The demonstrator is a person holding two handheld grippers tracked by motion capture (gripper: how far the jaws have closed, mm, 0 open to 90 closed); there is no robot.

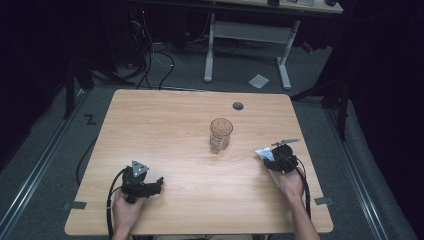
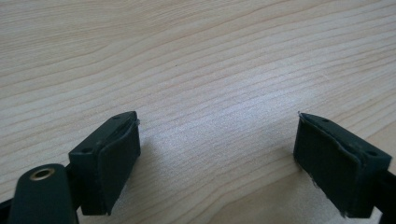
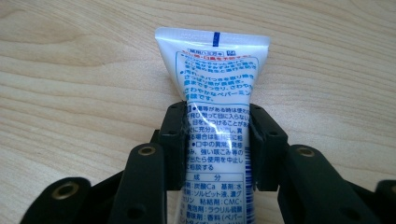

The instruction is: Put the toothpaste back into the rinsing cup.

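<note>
Wooden table [image 1: 165, 130] carries both hands at its near edge: the left gripper [image 1: 161, 182] lies low at near left with jaws spread wide over bare wood, and the right gripper [image 1: 264, 153] at near right pinches a white tube [image 3: 214, 93]. The right gripper view resolves blue print and the tube's flat crimped end pointing away, whereas the high view adds a clear glass [image 1: 220, 134], apparently empty, standing mid-table, well apart from both grippers.

I see a light wooden table [image 1: 165, 125] with a small round grey grommet [image 1: 238, 106] set near its far edge and, closer in toward the middle, a clear patterned glass [image 1: 220, 135] standing upright on it.
</note>
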